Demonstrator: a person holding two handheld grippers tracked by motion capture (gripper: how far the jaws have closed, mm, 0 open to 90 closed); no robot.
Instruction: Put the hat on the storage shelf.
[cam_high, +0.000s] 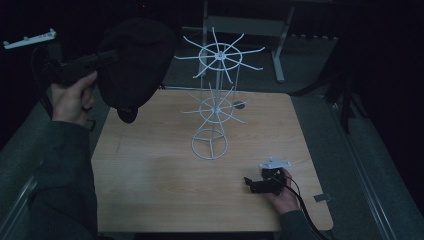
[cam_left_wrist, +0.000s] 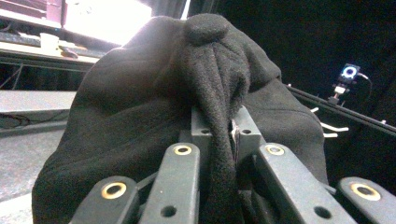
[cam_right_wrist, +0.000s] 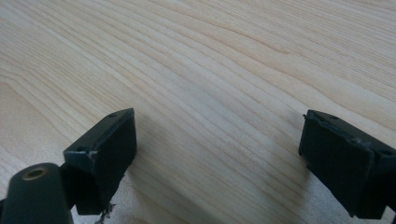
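Hat (cam_high: 134, 65), black and soft, hangs in the air at the far left of the table (cam_high: 150, 200), pinched in the left gripper (cam_high: 107, 57). From the left gripper view, a fold of the hat (cam_left_wrist: 187, 93) is clamped tight between the two jaws, which stand nearly together with only the cloth between them. The person's left hand (cam_high: 72, 97) holds that gripper raised, level with the upper ring of the rack (cam_high: 216, 95). This white wire rack stands upright near the table's middle, with two tiers of spokes above a round base; the hat is beside it, to its left, apart from the spokes. The right gripper (cam_high: 255, 185) rests low over the near right of the table, jaws spread wide with only bare wood (cam_right_wrist: 210, 70) between them.
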